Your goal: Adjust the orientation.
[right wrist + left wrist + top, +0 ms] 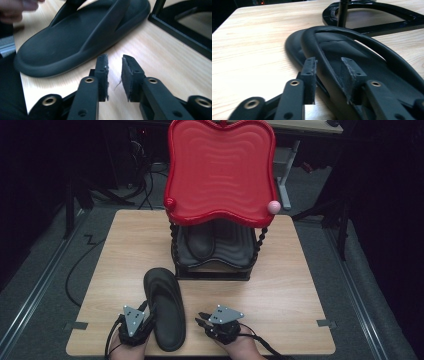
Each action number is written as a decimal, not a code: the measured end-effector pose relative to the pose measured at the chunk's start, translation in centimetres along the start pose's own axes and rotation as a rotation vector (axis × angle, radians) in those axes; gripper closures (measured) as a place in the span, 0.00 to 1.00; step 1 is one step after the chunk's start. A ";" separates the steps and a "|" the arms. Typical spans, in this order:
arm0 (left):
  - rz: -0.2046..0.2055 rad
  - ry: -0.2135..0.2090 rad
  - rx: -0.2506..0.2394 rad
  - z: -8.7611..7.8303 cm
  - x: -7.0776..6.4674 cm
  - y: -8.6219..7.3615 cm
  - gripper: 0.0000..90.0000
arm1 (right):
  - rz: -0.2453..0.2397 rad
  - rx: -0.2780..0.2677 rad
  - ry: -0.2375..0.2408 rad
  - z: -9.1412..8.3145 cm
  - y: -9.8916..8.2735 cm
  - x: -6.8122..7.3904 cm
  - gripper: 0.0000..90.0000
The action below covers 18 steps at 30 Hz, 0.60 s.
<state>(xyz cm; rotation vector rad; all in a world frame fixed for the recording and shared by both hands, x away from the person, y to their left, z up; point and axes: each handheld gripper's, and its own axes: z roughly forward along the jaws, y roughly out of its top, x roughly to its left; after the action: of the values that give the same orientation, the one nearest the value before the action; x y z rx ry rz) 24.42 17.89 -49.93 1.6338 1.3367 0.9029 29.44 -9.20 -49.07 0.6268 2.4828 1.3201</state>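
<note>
Wooden tabletop [290, 285] carries all items. At its far half stands a two-tier rack: red wavy top tray [220, 170] on black beaded posts, black lower tray [235, 250] beneath. One black sandal [200, 242] lies on the lower tray, left side. A pink ball [273, 206] sits at the red tray's right front corner.

Second black sandal [166, 307] lies flat on the tabletop's near edge, left of centre, toe toward the rack.

Left gripper [328, 67] is at the sandal's heel end; jaws apart, straddling the strap [329, 65] and sandal edge, not visibly pressed shut on it. Right gripper [115, 62] sits just right of the sandal, apart from it; jaws slightly apart, nothing between them.
</note>
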 end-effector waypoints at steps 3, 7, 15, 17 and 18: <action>-0.007 -0.014 0.010 0.0 -0.1 -0.2 0.71 | 0.009 -0.028 0.000 0.5 1.0 0.3 0.74; -0.006 -0.024 0.028 0.3 -0.5 -0.6 0.68 | 0.039 -0.052 0.022 3.3 2.8 0.9 0.62; -0.020 -0.038 0.021 0.1 -0.2 -0.5 0.76 | 0.095 -0.010 -0.019 6.7 4.1 0.8 0.59; -0.009 -0.029 0.024 0.0 -0.3 -0.4 0.78 | 0.104 -0.010 0.005 6.8 4.0 0.8 0.67; 0.002 -0.022 0.025 0.0 -0.5 -0.3 0.80 | 0.083 -0.011 -0.016 6.7 4.1 1.2 0.73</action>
<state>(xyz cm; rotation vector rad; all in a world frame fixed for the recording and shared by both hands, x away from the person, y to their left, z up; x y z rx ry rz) 24.17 17.46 -50.24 1.6596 1.3366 0.8707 32.21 -1.78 -49.37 0.7430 2.4597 1.3516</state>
